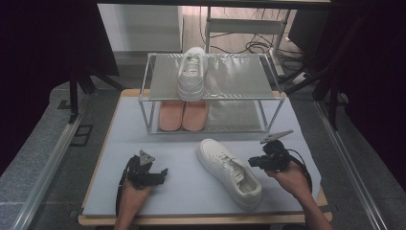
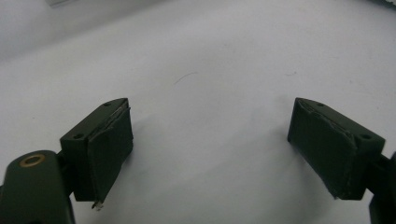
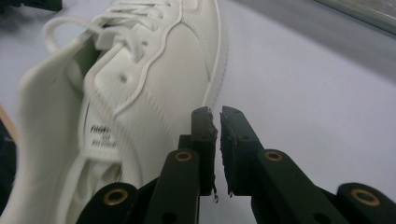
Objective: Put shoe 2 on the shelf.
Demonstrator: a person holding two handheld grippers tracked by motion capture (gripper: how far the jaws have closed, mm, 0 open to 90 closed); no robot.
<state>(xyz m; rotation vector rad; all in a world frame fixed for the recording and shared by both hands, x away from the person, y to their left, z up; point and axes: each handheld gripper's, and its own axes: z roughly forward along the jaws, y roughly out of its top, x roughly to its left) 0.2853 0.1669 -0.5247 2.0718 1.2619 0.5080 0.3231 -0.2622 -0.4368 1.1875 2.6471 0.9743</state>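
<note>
Near edge of worktop (image 1: 143, 191): we hold two tongs over the pale grey mat, one at each side of a loose shoe.

Shoe on mat: white low-top leather sneaker with laces (image 1: 230, 171) lies on its sole, at about 5 o'clock from the rack.

Long axis: runs from 10 o'clock to 4 o'clock in the high view; toe points to 10 o'clock, towards the rack, heel towards us.

Rack: two-tier metal-framed shoe rack with grey shelves (image 1: 268, 93) stands at 12 o'clock on the mat.

Top shelf: matching white sneaker (image 1: 192, 73) sits alone, toe facing us; we judge the free space at 3 o'clock of it is meant for the loose one.

Lower shelf: pair of salmon-pink flat slippers (image 1: 183, 115) side by side.

Left tongs (image 1: 164, 173): jaws wide apart, nothing between them, parked on bare mat at 9 o'clock of the shoe.

Right tongs (image 3: 218, 122): jaws nearly together with a slim gap, gripping nothing, just beside the sneaker's outer side near the heel collar; we cannot tell whether they touch it.

Why so: right hand sits closest to the heel, likely for a grasp there.
</note>
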